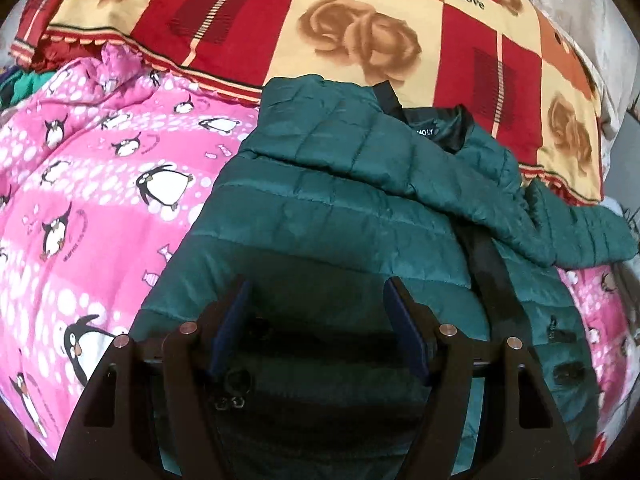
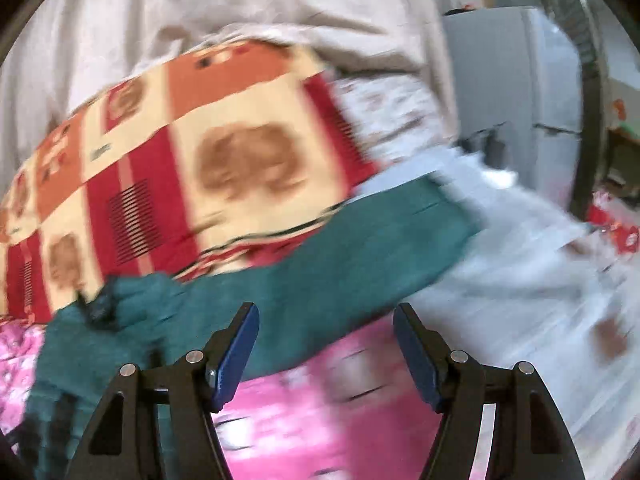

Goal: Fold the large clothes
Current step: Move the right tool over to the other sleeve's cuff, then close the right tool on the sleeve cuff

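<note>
The left gripper (image 1: 316,304) is hovering over the near hem of the green jacket (image 1: 340,200), fingers released and holding nothing. The right gripper (image 2: 326,330) is also standing released, just above the sleeve (image 2: 320,256). The jacket is lying on the pink quilt (image 1: 100,184) on the bed. To fold well, each should be pinching a single edge, sleeve first. The left view is showing the collar (image 1: 440,124) and front; the right view, blurred, is probably showing the sleeve's far end by a white sheet (image 2: 520,264).
</note>
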Tool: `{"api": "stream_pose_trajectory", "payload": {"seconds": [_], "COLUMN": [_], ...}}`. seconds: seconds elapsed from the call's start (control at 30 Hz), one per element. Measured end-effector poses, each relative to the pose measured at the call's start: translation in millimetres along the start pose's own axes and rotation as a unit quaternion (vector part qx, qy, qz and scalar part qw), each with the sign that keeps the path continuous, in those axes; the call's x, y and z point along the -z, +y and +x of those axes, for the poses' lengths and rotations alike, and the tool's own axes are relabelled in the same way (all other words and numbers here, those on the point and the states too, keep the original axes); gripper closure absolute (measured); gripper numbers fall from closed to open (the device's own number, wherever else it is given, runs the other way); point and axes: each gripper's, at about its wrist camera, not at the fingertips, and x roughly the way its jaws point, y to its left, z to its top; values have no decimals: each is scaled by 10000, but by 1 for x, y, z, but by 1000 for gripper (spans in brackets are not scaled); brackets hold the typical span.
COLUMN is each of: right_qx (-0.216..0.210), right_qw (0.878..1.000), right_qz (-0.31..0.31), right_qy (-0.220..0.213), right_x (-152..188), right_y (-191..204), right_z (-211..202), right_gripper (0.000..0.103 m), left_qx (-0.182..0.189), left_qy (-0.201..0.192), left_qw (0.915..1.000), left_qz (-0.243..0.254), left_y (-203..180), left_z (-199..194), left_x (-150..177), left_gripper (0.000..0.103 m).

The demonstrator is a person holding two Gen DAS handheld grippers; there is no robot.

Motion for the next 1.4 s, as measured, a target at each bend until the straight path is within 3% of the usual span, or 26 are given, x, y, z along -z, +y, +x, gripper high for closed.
{"api": "stream_pose_trajectory", "payload": {"seconds": [0.23, 0.53, 0.73, 0.8, 0.9, 1.03, 1.17, 1.23, 1.3, 1.4], "right_qx": [-127, -427, -1043, -920, -127, 130, 71, 47, -104, -358], "right_qw": [9946, 9884, 9834, 9860, 9912, 9852, 9890, 9917, 9915, 9907], "right_qz": [1013, 1460, 1477, 1385, 1272, 1665, 1415, 1234, 1271, 1310], "right_qy": [172, -21, -165, -93, 351, 385, 415, 347, 249, 58], "right_x": [-35, -50, -48, -45, -41, -36, -40, -42, -43, -46], "right_y": [-99, -105, -97, -95, -93, -89, -85, -85, -88, -85], "right_z": [46, 79, 77, 80, 90, 85, 90, 90, 86, 71], "right_gripper": [36, 35, 36, 39, 46, 45, 42, 53, 82, 86], "left_qx": [-141, -349, -335, -326, -332, -330, -333, -338, -334, -337], "left_qy": [44, 29, 27, 30, 30, 29, 28, 29, 28, 30], "left_qw": [9998, 9990, 9991, 9992, 9991, 9991, 9991, 9991, 9991, 9991], "left_qz": [124, 268, 258, 247, 260, 259, 268, 271, 269, 269], "left_y": [-4, -11, -10, -10, -10, -10, -10, -11, -10, -11], "left_z": [10, 17, 17, 18, 18, 18, 19, 19, 18, 19], "left_x": [1, 0, 1, 1, 1, 1, 1, 1, 1, 1], "left_gripper": [31, 26, 26, 26, 26, 25, 25, 25, 25, 25]}}
